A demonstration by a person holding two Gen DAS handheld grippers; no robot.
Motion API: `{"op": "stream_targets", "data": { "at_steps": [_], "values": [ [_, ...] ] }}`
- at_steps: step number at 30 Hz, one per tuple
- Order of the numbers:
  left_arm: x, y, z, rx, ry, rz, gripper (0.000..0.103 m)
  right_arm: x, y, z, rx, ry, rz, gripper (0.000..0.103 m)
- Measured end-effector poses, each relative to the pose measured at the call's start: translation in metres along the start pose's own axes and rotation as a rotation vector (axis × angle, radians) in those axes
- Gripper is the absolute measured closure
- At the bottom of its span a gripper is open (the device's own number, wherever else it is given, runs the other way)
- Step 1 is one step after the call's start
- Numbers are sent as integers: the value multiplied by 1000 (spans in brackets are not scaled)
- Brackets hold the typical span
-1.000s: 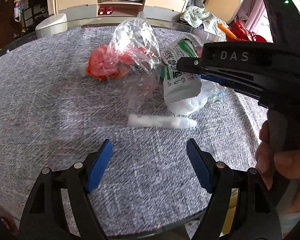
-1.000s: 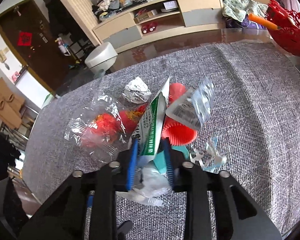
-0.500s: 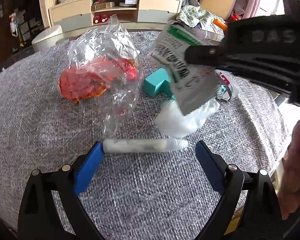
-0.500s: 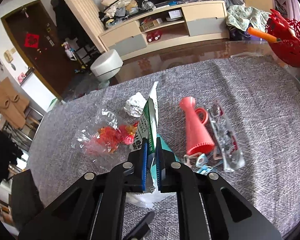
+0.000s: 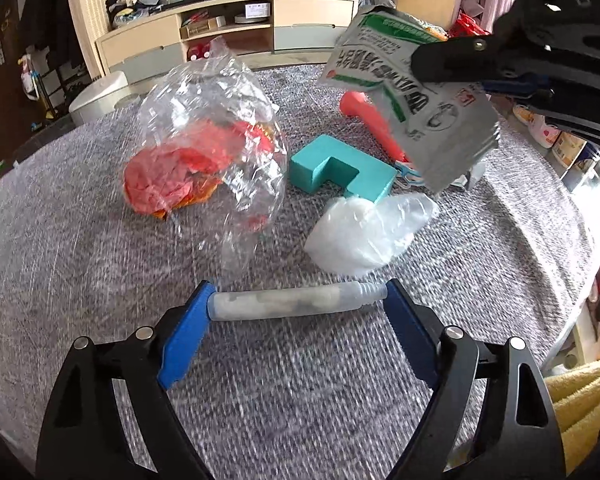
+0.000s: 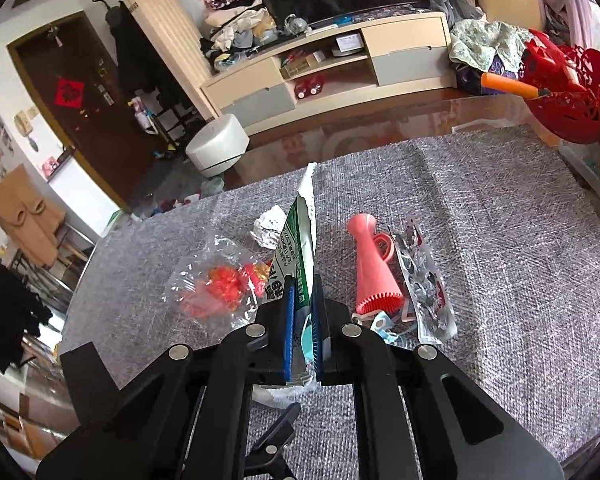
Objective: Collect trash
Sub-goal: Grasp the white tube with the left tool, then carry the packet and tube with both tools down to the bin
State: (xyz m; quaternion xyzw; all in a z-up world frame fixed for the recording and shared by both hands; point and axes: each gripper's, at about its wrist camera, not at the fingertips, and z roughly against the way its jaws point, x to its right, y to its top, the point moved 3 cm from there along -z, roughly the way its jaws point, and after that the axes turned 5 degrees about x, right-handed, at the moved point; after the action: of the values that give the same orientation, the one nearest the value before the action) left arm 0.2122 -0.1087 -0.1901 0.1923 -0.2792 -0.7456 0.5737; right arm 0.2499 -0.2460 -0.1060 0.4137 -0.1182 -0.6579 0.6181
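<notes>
Grey woven cloth covers the worktop (image 5: 100, 280) on which the trash is scattered. The left tongs (image 5: 298, 308) are spread wide, and a whitish tube (image 5: 292, 303) is seen lying crosswise between the 2 blue pads, its ends at or just beside them; whether it is pressed cannot be told. Their jaws have just been closing slightly. Just beyond these tongs lie a crumpled white plastic bag (image 5: 364, 236), a teal block (image 5: 340, 168) and a clear bag with red scraps (image 5: 204, 152). The right tongs (image 6: 302, 312) are clamped shut on a green-and-white sachet (image 6: 298, 232), which is held up off the worktop. Beside them, to their right, a pink ribbed vase-shaped piece (image 6: 374, 268) and a silvery wrapper (image 6: 424, 280) are laid side by side.
</notes>
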Motion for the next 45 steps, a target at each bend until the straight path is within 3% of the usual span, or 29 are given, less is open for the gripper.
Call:
{"op": "stream_targets", "data": {
  "at_steps": [10, 22, 28, 35, 45],
  "values": [
    [-14, -16, 63, 40, 5, 43, 22, -16, -18, 44, 28, 8, 26, 94],
    [-20, -76, 141, 27, 11, 102, 22, -32, -90, 109, -7, -2, 103, 94],
    [-26, -122, 150, -23, 9, 124, 22, -37, -147, 116, -91, -8, 128, 94],
    [-32, -181, 133, -127, -28, 169, 22, -35, -210, 103, -210, -30, 143, 94],
    [-29, -231, 103, -250, -87, 212, 22, -20, -265, 60, -378, -22, 72, 94]
  ]
}}
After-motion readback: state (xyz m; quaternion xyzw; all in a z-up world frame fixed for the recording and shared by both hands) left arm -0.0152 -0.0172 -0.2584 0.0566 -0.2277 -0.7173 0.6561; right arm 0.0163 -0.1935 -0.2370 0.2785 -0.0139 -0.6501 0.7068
